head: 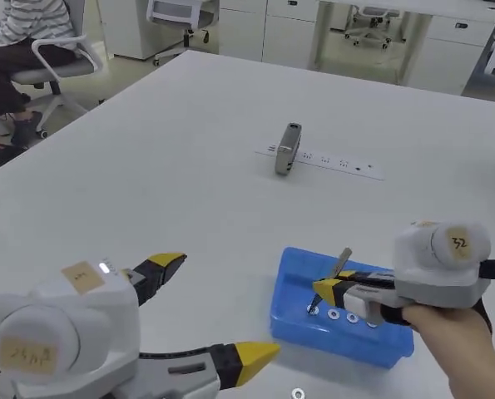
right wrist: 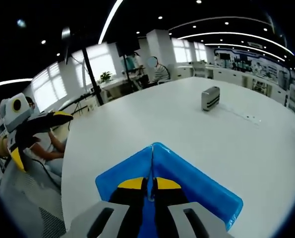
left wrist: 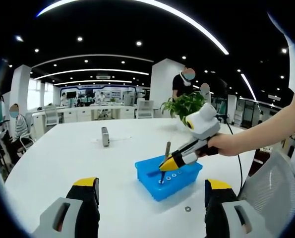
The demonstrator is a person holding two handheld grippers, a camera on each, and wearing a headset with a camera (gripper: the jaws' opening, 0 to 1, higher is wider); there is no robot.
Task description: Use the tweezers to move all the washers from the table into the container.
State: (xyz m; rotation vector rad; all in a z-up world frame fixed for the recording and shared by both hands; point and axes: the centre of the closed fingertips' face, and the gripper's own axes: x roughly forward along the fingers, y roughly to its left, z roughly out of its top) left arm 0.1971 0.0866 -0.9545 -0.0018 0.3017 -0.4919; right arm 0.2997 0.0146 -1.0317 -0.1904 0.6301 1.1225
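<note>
My right gripper (head: 324,288) is shut on the metal tweezers (head: 341,263). The tweezer tips point down into the blue container (head: 290,322), where several washers (head: 334,315) lie. One loose washer (head: 298,393) rests on the white table in front of the container. My left gripper (head: 222,307) hovers open at the lower left, holding nothing. The left gripper view looks between its open jaws at the container (left wrist: 152,190), the loose washer (left wrist: 188,208) and the right gripper (left wrist: 173,161). In the right gripper view the tweezers (right wrist: 151,166) run forward over the container (right wrist: 197,186).
A grey box-shaped device (head: 288,148) stands on a white power strip (head: 339,163) at mid table. A person sits in an office chair (head: 60,71) at the far left, beyond the table's edge. More chairs and cabinets stand at the back.
</note>
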